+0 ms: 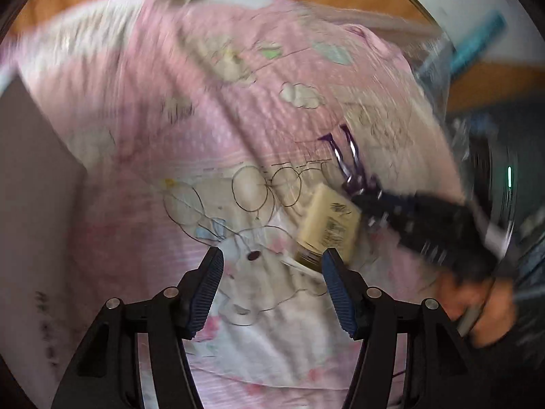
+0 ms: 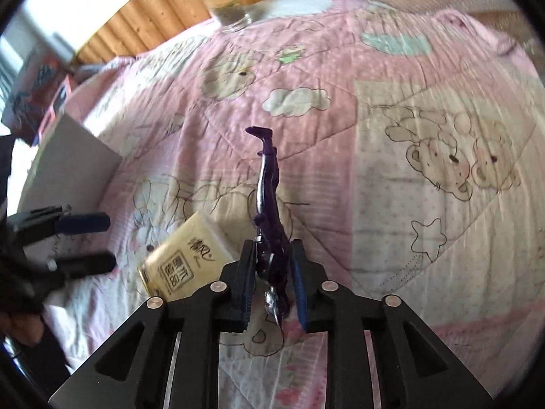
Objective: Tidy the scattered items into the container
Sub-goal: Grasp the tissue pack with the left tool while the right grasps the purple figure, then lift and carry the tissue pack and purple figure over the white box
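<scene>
The right gripper (image 2: 272,272) has its fingers closed on a purple hair claw clip (image 2: 267,184). It is pinched near the hinge end, so the long toothed part sticks forward toward twelve o'clock in the right wrist view and hangs clear of the pink bedspread (image 2: 340,78). I judge this grip is chosen for carrying: the clip rides high and cannot snag the quilted fabric on its way to the container.

The left gripper (image 1: 272,272) has its fingers spread wide with nothing between them. In the left wrist view it points down at the bedspread, and a yellow tissue pack (image 1: 328,225) lies just beyond its right finger, at about one o'clock from the tips. The spread looks wide enough to take the pack across its short side, so this hand seems lined up for the next pickup.

The pack lies flat on the bed, tilted, at about ten o'clock from the right gripper in the right wrist view. A grey box (image 2: 68,163) stands on the bed at about nine o'clock there; it may be the container, though its opening is not shown. A glass jar (image 2: 228,3) stands at the far edge of the bed, near twelve o'clock, well apart from both grippers.

The left wrist view is blurred, so finer detail there cannot be read.
</scene>
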Motion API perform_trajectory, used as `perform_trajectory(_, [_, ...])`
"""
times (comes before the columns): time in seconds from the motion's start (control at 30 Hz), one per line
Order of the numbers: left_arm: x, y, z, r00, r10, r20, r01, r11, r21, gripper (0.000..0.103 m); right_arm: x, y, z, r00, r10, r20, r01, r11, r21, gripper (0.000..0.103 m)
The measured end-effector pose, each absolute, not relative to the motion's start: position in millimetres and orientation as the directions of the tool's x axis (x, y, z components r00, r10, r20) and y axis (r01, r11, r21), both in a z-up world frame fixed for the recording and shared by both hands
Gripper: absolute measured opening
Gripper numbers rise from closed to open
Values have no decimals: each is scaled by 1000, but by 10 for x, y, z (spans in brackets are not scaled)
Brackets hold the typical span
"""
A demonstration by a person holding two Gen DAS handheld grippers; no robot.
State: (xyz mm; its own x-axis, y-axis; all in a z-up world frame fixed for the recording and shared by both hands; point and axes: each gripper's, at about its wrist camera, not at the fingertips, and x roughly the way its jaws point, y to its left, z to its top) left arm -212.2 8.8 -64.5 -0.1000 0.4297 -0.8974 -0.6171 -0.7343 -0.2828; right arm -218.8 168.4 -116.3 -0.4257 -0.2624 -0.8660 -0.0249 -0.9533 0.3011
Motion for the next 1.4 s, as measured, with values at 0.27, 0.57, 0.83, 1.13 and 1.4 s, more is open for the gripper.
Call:
perform_trajectory(0.27, [-1793,850,-820,-158,390,-907,-784,-608,-125,69,-2240,1769,-1273,-449,-281,-849,-53,-940,338,30])
perform_trajectory(0.57, [-1837,793,-948,-214,381,-900,-768,-634,-86,51,-2217,1886,-1221,-463,-331,-822,-100,-902,420,20])
perform_trajectory(0.83, [-1659,425,-765,-202,411,-889,-735,-664,-140,51,-2062,1842,-1104,-492,-365,-791,-114,-873,474,19])
perform_trajectory(1.13, [-1445,205,-530,-207,443,-873,-694,-695,-188,51,-1766,1467,-1014,-478,-359,-802,-78,-892,446,19])
perform_trajectory(1.4, [-1193,-104,-444,-191,460,-867,-671,-706,-227,51,-1384,1147,-978,-455,-365,-812,-65,-896,439,19])
